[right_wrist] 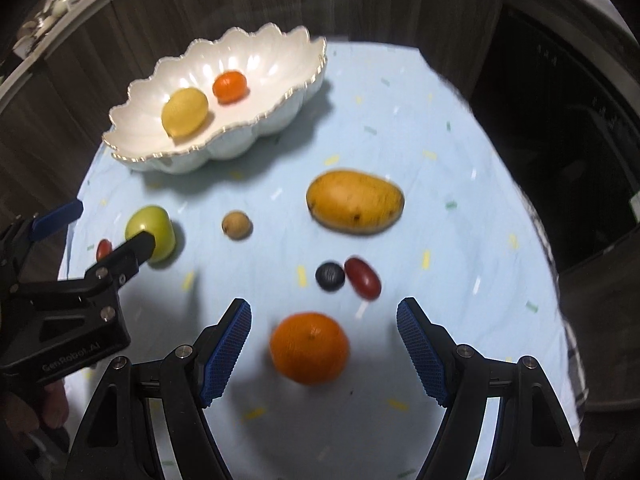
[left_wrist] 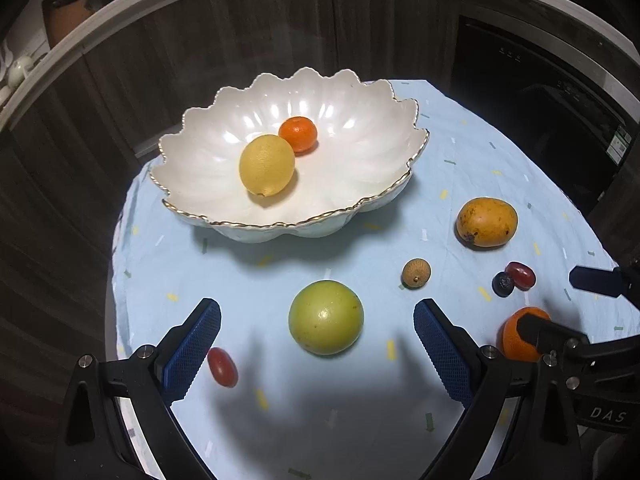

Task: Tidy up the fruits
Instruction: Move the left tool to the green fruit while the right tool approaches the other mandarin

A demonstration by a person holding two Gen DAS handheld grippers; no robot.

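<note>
1. A white scalloped bowl (left_wrist: 192,200) with a thin gold rim sits at the far side of a pale blue tablecloth (left_wrist: 280,420) dotted with small coloured dashes.
2. Two fruits lie inside the bowl: a yellow lemon (left_wrist: 267,165) and, touching it on the far side, a small tangerine (left_wrist: 298,134).
3. The left gripper (left_wrist: 317,350) hangs over the near part of the cloth with its blue-padded jaws spread wide. A green round fruit (left_wrist: 326,317) lies on the cloth between them, touching neither pad.
4. A red grape (left_wrist: 223,367) lies just beside the left gripper's left pad, outside the jaws.
5. The right gripper (right_wrist: 324,344) is also spread wide, pointing steeply down. An orange (right_wrist: 309,347) sits on the cloth between its fingers, with clear gaps on both sides.
6. Just past the orange, a dark blueberry (right_wrist: 330,276) and a second red grape (right_wrist: 362,278) lie touching each other.
7. Farther out, a yellow mango (right_wrist: 355,201) with brown specks rests on its side, well apart from the bowl.
8. A small tan, rough-skinned round fruit (right_wrist: 237,224) sits between the green fruit and the mango.
9. Dark wood-grain cabinet fronts (left_wrist: 260,32) stand behind the table, and the right wrist view is slightly blurred.
</note>
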